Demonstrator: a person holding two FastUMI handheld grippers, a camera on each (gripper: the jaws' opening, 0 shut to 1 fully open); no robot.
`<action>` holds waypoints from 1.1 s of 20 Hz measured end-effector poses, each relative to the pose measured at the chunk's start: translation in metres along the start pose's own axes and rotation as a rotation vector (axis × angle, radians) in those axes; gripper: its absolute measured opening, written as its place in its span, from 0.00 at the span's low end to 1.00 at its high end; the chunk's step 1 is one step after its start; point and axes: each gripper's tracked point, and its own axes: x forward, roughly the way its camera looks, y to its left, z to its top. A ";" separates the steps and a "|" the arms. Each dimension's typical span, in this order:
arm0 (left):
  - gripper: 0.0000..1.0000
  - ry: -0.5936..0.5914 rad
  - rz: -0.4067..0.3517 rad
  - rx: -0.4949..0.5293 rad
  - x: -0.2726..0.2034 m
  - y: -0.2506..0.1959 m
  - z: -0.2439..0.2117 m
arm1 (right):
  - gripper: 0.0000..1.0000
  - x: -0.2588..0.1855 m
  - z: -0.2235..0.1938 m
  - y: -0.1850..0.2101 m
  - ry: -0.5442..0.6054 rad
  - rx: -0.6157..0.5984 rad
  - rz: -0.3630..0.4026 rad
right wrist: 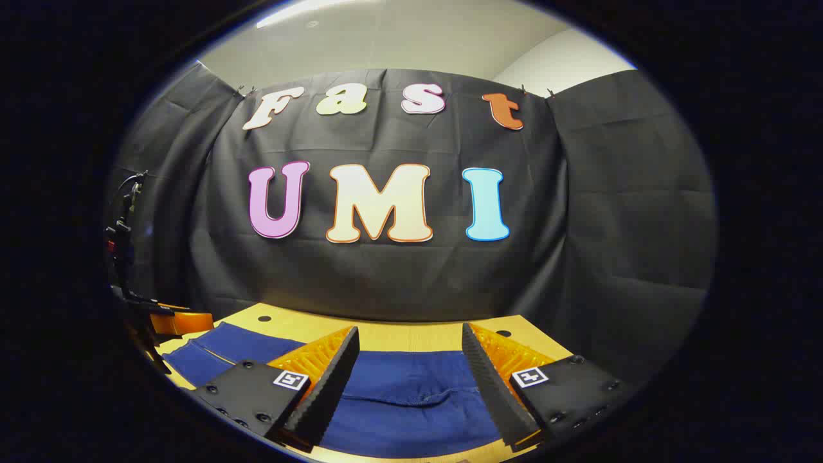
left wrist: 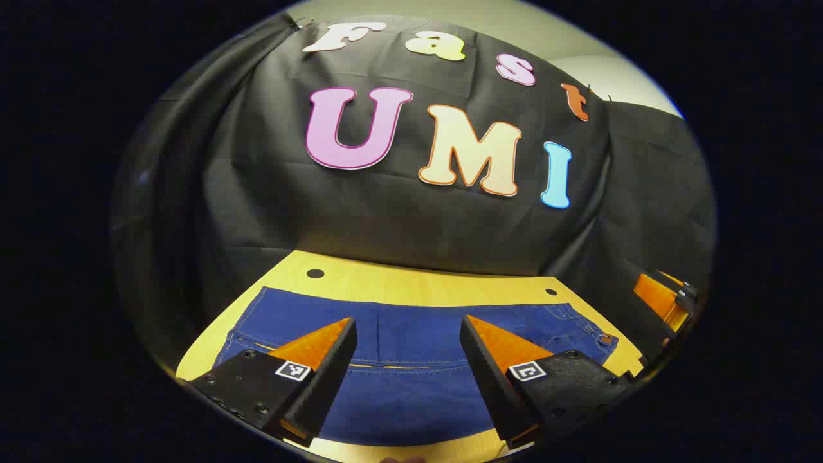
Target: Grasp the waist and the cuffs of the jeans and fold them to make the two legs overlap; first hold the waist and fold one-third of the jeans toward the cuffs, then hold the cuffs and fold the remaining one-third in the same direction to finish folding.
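Dark blue jeans (left wrist: 411,360) lie flat across a light wooden table (left wrist: 411,283), with orange stitching and a waistband button toward the right end. My left gripper (left wrist: 408,350) hovers above them, open, with nothing between its fingers. In the right gripper view the jeans (right wrist: 408,392) spread below my right gripper (right wrist: 408,373), which is open and empty too. The right gripper (left wrist: 665,299) shows at the far right edge of the left gripper view. The left gripper (right wrist: 173,321) shows at the left edge of the right gripper view.
The table's far edge meets the black cloth wall (left wrist: 411,225). Small dark holes (left wrist: 315,273) mark the tabletop near its back corners. A bare strip of wood (right wrist: 411,334) runs behind the jeans.
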 end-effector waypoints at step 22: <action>0.96 0.327 -0.131 0.234 -0.043 0.081 -0.111 | 0.99 -0.015 -0.030 0.005 0.150 0.018 0.054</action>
